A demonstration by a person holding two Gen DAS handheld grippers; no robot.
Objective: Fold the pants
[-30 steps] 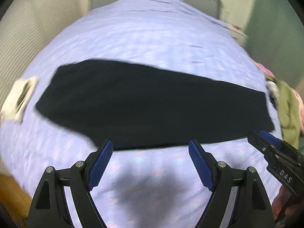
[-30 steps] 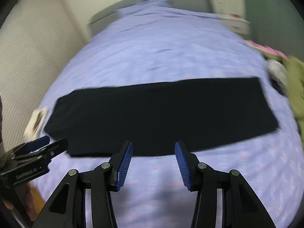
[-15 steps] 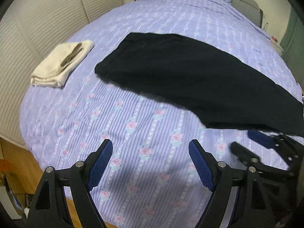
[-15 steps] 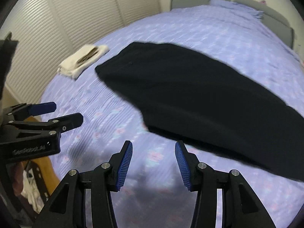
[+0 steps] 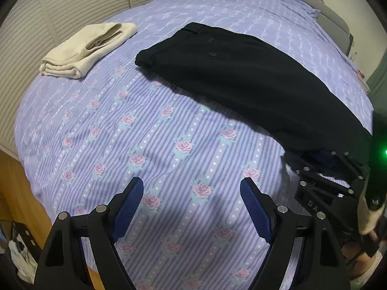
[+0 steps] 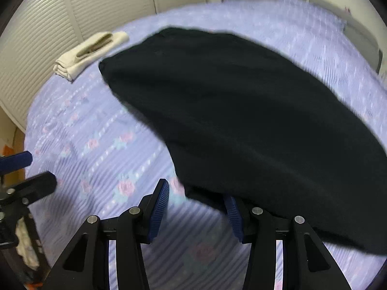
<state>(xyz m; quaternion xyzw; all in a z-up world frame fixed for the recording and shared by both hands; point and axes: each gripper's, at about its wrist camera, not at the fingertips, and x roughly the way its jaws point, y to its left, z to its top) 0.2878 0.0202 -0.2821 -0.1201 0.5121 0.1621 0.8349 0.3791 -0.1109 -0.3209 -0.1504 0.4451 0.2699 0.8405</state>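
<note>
Louvred doors back a bed (image 5: 150, 149) in lilac rose-print sheets, and on it we have the black pants (image 5: 241, 77) laid flat, running from 11 o'clock down to 4 o'clock in the left view. They look already doubled leg on leg, waistband and a button at the far end, cloth smooth and dark. We judge that flat lie is meant to ease a fold from the hem end. Our left gripper (image 5: 191, 205) hangs over bare sheet at 6 o'clock, jaws wide apart, nothing between them. Our right gripper (image 6: 197, 207) sits at the pants' near edge, jaws parted; the cloth overlaps one pad, not pinched. Beige folded cloth (image 5: 87, 48) lies apart at 10 o'clock.
</note>
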